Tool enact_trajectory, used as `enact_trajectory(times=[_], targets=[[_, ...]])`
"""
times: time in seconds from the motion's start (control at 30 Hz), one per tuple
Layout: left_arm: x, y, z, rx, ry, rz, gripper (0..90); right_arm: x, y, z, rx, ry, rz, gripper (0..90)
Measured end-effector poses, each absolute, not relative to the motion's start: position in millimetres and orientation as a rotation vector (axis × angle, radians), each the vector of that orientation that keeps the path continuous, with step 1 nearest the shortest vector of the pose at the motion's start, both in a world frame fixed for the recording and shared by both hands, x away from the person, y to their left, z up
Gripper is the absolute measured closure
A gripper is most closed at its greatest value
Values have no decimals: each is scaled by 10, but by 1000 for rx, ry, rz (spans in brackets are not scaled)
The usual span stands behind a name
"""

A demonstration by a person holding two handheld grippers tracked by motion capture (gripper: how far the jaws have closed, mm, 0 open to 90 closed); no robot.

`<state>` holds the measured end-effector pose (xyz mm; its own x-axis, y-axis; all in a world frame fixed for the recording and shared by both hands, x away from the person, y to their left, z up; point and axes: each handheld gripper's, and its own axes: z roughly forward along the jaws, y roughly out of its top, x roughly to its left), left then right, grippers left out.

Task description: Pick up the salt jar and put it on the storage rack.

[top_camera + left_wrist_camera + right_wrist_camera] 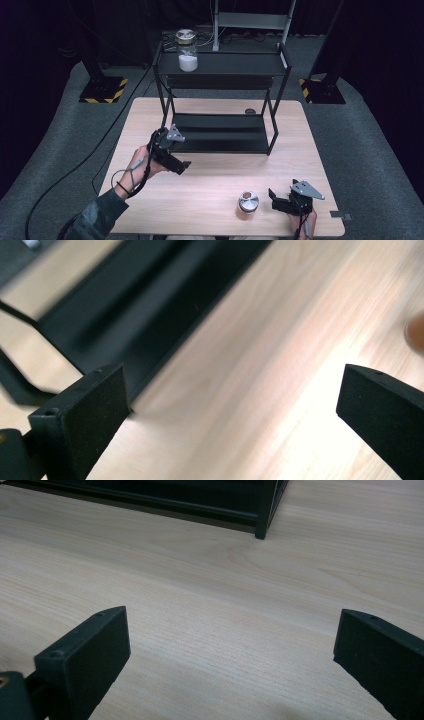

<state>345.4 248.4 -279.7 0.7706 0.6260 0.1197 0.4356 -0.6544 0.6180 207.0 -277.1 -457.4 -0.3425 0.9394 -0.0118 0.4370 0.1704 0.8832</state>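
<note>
A small jar (pixel 247 204) with a silver lid and brownish contents stands near the table's front edge. A glass jar (pixel 187 52) holding white powder sits on the top tier of a black rack (pixel 220 65). My left gripper (pixel 183 167) hovers open just in front of the rack's lower tier (pixel 220 132), left of centre. In the left gripper view its jaws (pixel 232 385) stand wide apart over bare wood. My right gripper (pixel 273 199) is open, just right of the small jar and pointing toward it. Nothing lies between its jaws (pixel 230 620).
The wooden table (pixel 210 175) has free room between the rack and the small jar. The rack's front right leg (pixel 261 515) stands ahead in the right gripper view. A dark round disc (pixel 250 111) lies behind the rack. Grey carpet and black stands surround the table.
</note>
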Motion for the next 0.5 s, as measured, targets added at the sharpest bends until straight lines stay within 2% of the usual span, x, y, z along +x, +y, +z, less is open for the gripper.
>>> enact_trajectory(times=[0.5], targets=[[3026,2544,-3903,2328,939,416,0,2073,-2768,-4571,1299,1870,1111,4]])
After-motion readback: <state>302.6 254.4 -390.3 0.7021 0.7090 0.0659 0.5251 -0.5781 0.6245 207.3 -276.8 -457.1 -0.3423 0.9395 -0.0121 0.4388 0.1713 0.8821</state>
